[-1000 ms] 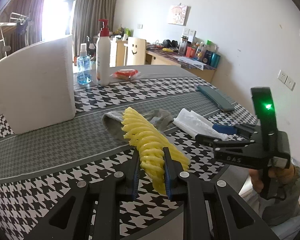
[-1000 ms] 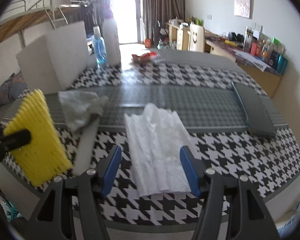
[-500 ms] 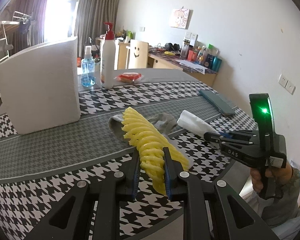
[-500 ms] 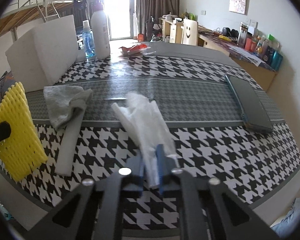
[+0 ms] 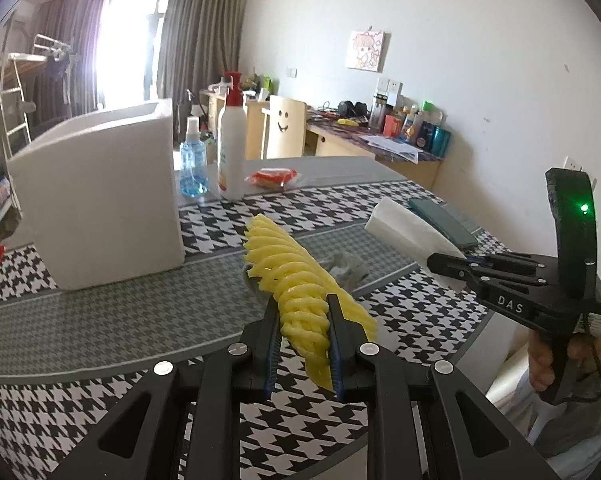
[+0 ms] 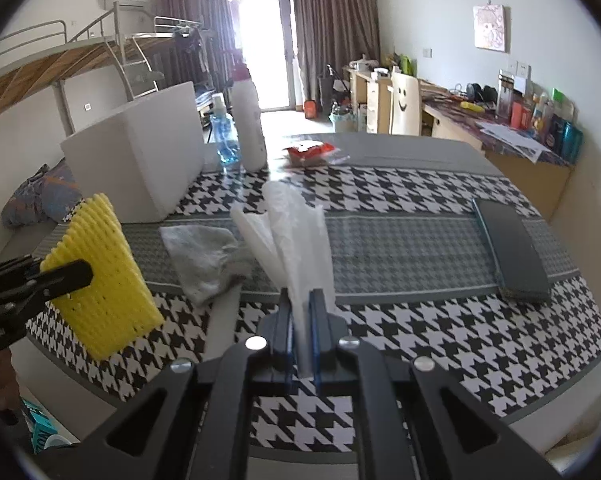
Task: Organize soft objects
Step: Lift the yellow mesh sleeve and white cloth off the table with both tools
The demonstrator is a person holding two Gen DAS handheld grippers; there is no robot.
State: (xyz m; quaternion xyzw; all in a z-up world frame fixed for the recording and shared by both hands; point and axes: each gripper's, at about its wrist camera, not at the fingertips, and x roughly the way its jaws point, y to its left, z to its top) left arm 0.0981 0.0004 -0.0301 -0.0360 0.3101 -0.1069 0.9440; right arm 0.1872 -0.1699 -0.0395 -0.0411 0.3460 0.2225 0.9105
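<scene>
My left gripper [image 5: 303,312] is shut on a yellow foam net sleeve [image 5: 288,276], held above the table; the sleeve [image 6: 100,276] also shows at the left of the right wrist view. My right gripper [image 6: 300,312] is shut on a white plastic sheet [image 6: 296,232], which hangs lifted off the table; in the left wrist view this sheet [image 5: 404,232] sticks out of the right gripper [image 5: 440,260]. A crumpled grey cloth [image 6: 200,252] lies on the table between the two held things, partly hidden behind the sleeve in the left wrist view.
A white foam box [image 5: 96,196] stands at the table's far left. A white pump bottle [image 5: 231,148], a blue spray bottle [image 5: 192,168] and a red packet [image 5: 272,178] sit behind it. A dark flat case [image 6: 508,248] lies at the right. A foam strip [image 6: 220,316] lies near the front edge.
My right gripper shut on the white plastic sheet, which lay flat, and lifted it off the table. The left gripper kept the yellow sleeve in much the same place.
</scene>
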